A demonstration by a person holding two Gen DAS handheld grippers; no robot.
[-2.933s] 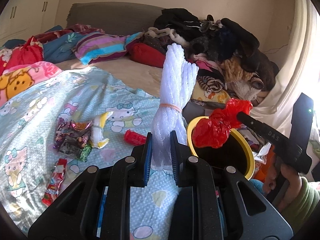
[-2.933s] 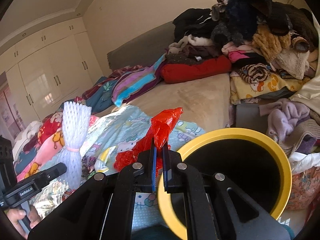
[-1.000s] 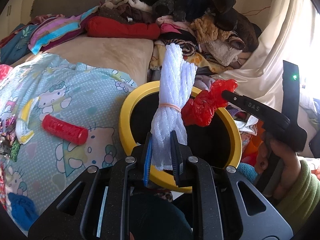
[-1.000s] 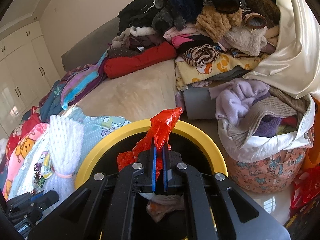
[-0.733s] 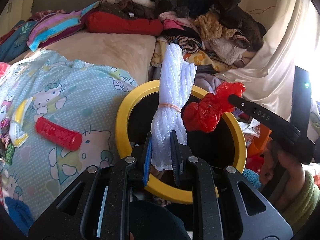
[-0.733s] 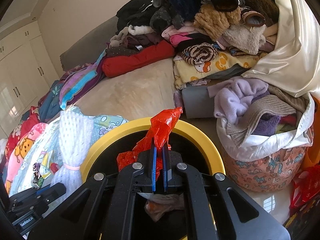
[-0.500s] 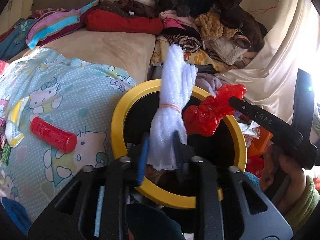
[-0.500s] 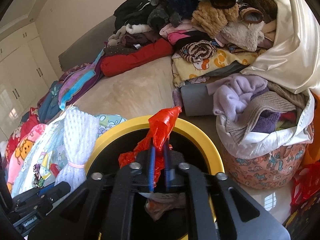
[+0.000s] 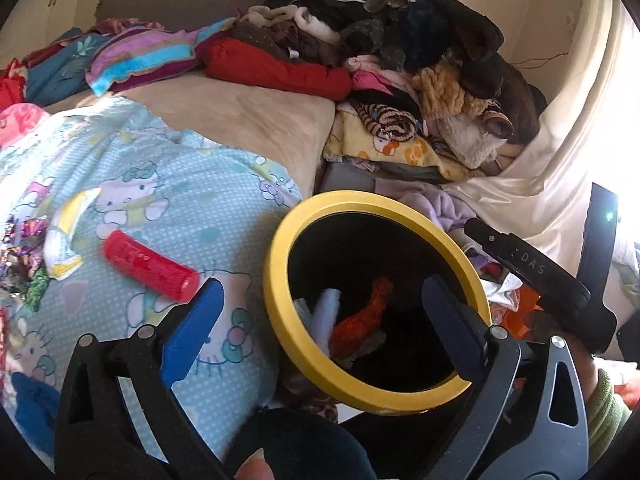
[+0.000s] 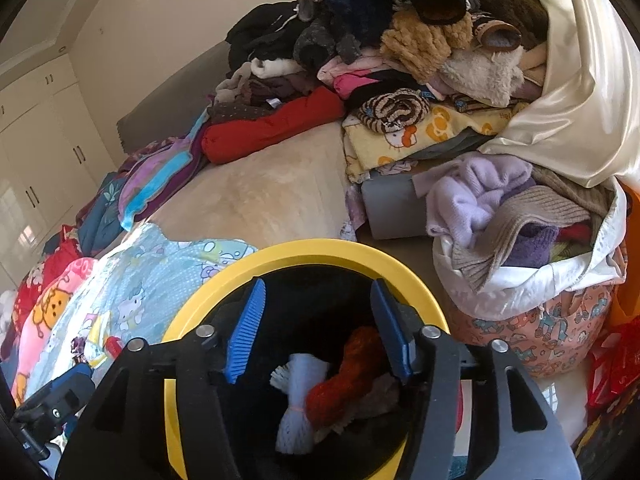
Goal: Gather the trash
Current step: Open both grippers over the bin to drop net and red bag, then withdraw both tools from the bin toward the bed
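A black bin with a yellow rim point(image 9: 280, 236) point(image 10: 304, 250) stands beside the bed. Inside it lie the white foam net point(image 9: 326, 318) point(image 10: 298, 404) and the red plastic bag point(image 9: 366, 314) point(image 10: 352, 372). My left gripper point(image 9: 324, 308) is open and empty over the bin's near rim. My right gripper point(image 10: 318, 324) is open and empty above the bin mouth; it also shows in the left wrist view point(image 9: 524, 264). On the Hello Kitty sheet point(image 9: 160, 184) lie a red tube point(image 9: 150, 266), a white-yellow wrapper point(image 9: 66, 236) and shiny candy wrappers point(image 9: 20, 252).
A heap of clothes point(image 9: 420, 64) is piled at the bed's far end. A cloth basket full of knitwear point(image 10: 532, 264) stands right of the bin. A cream curtain point(image 9: 568, 152) hangs on the right. Wardrobe doors point(image 10: 36, 160) are at far left.
Both grippers have opened. The white foam net and the red bag have dropped from the fingers into the bin.
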